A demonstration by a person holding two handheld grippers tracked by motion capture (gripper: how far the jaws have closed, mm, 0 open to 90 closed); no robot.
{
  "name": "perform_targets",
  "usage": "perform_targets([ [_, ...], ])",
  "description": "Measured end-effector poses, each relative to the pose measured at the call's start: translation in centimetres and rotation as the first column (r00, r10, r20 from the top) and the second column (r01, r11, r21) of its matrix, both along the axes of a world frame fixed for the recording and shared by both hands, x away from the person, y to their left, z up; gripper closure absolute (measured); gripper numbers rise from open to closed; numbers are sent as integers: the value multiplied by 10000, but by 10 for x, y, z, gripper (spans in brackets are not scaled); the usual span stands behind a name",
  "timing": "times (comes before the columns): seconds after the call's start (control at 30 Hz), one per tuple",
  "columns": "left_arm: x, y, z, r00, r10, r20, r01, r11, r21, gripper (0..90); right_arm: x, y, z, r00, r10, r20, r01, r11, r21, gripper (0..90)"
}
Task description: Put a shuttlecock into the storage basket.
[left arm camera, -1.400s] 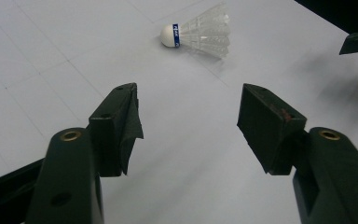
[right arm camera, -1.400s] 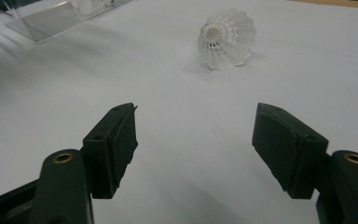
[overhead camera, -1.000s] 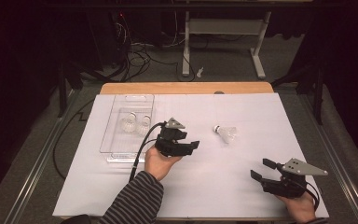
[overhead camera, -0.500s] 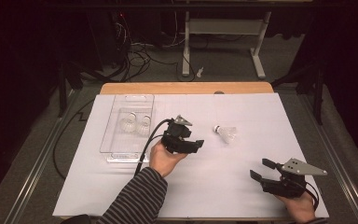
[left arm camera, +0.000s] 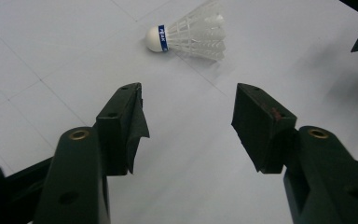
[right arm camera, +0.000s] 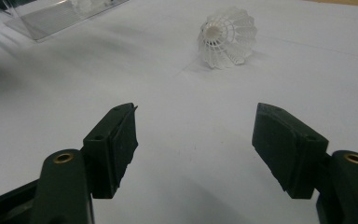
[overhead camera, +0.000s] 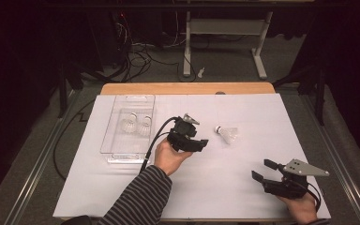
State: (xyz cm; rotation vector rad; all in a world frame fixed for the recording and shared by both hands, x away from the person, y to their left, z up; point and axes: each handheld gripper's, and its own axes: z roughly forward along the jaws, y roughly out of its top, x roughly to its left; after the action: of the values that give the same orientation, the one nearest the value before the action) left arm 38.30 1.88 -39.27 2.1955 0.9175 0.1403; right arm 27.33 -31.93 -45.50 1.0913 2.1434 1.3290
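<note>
Left tool [overhead camera: 201, 141] spread, empty, aimed at white plastic shuttlecock [overhead camera: 228, 133] on counter | right tool [overhead camera: 261, 170] spread, idle | step: approach | next: straddle cork, pinch

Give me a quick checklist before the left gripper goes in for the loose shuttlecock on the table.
1. Left gripper open: ok, jaws wide apart in the left gripper view.
2. Loose shuttlecock ahead of the jaws: ok, lying on its side on the white sheet, apart from the gripper.
3. Jaws centred on it: not ok, it sits left of the midline in the left gripper view.
4. Right gripper out of the way: ok, open and low at the near right of the table.
5. Clear tray ready to take it: ok, two shuttlecocks lie at its far end, near end bare.
6. Left jaw pad sound: cannot tell, its edge looks frayed.
</note>
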Motion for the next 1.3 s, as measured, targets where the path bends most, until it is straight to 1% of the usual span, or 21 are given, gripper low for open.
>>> perform_targets([
  [0.1, 2, -2, 0, 10000, -22, -66, 23, 9999, 138, 432, 0, 0, 0, 10000, -38, -17, 38, 10000, 20, 313],
  [0.2, 5, -5, 1, 10000, -19, -93, 20, 9999, 163, 430, 0, 0, 0, 10000, -46, -10, 46, 10000, 31, 313],
  [0.27, 6, -8, 3, 9999, -102, -95, 105, 9997, 234, 430, 0, 0, 0, 10000, -40, -25, 40, 10000, 26, 313],
  [0.33, 7, -11, 3, 9999, -108, -100, 110, 9997, 214, 429, 0, 0, 0, 10000, -24, -14, 24, 10000, 27, 313],
  [0.4, 9, -14, 3, 9998, -158, -109, 161, 9994, 293, 429, 0, 0, 0, 10000, -17, 4, 17, 10000, 50, 311],
  [0.5, 13, -18, 1, 9996, -144, -262, 153, 9992, 364, 437, -1, -1, 1, 10000, 16, 65, -17, 9999, 152, 310],
  [0.6, 15, -22, 1, 9993, -190, -327, 204, 9988, 447, 439, -1, 0, 1, 10000, 35, 61, -36, 9999, 117, 310],
  [0.8, 20, -32, 1, 9994, -200, -291, 216, 9981, 577, 442, 0, 0, 0, 10000, 55, 59, -55, 9999, 86, 310],
  [0.87, 24, -35, 0, 9993, -163, -346, 184, 9979, 620, 441, 0, 0, 0, 10000, 50, 31, -50, 9999, 89, 310],
  [1.0, 27, -40, 0, 9995, -196, -266, 217, 9964, 816, 441, 0, 0, 0, 10000, 71, -20, -70, 9999, 103, 309],
  [1.1, 29, -44, 0, 9995, -207, -236, 225, 9963, 824, 441, 0, 0, 0, 10000, 47, -31, -46, 9999, 106, 310],
  [1.17, 31, -45, 0, 9996, -194, -215, 214, 9953, 945, 441, 1, 0, 0, 10000, 50, -28, -49, 9999, 89, 310],
  [1.3, 35, -47, 0, 9994, -133, -305, 160, 9959, 895, 441, 1, 0, -1, 10000, 69, -23, -69, 9999, 73, 310],
])
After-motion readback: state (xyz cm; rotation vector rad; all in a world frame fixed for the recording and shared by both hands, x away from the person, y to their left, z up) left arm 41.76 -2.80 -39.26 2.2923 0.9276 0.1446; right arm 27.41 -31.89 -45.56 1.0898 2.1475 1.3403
